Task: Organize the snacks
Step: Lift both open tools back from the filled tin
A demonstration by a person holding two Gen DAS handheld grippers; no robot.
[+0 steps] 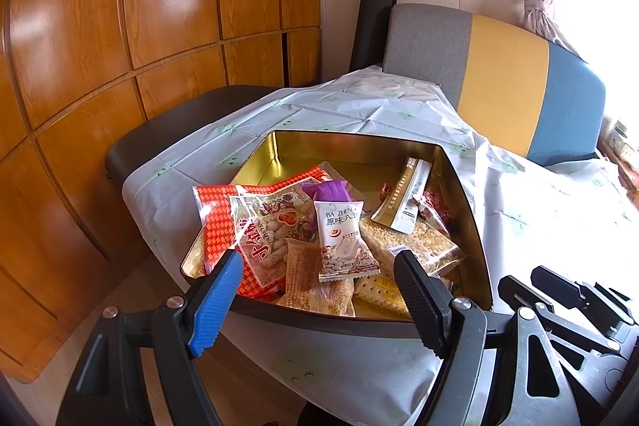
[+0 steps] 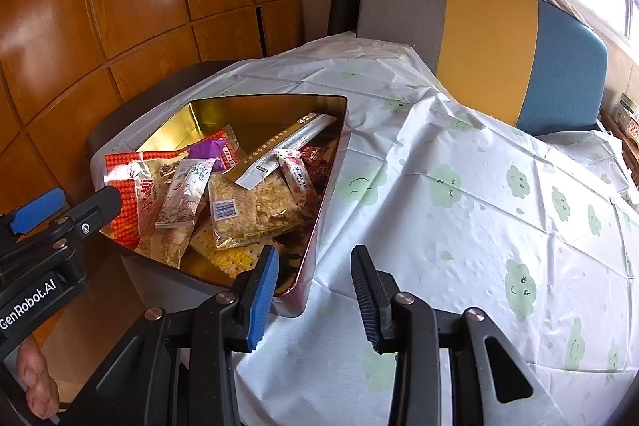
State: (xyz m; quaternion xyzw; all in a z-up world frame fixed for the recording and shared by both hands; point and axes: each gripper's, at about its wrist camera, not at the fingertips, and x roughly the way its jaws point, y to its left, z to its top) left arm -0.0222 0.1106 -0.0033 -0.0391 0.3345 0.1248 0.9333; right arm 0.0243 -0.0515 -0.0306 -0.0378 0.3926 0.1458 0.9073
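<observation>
A gold-lined tin (image 1: pixel 359 142) (image 2: pixel 335 130) sits on the table's left part and holds several snack packets: a red peanut bag (image 1: pixel 255 226) (image 2: pixel 127 186), a white Ba Zhen packet (image 1: pixel 343 242) (image 2: pixel 185 194), a rice-cracker pack (image 1: pixel 411 242) (image 2: pixel 255 206), a purple packet (image 1: pixel 329 191) (image 2: pixel 207 149) and a long white sachet (image 1: pixel 407 202) (image 2: pixel 279 154). My left gripper (image 1: pixel 319 266) is open and empty, just before the tin's near rim. My right gripper (image 2: pixel 315 266) is open and empty, beside the tin's right wall over the cloth.
A white tablecloth with green cloud faces (image 2: pixel 479 186) (image 1: pixel 539 210) covers the table. A grey, yellow and blue chair back (image 2: pixel 491 42) (image 1: pixel 503 82) stands behind it. Wooden cabinets (image 1: pixel 120 46) line the left. The left gripper's body (image 2: pixel 48 226) shows in the right wrist view.
</observation>
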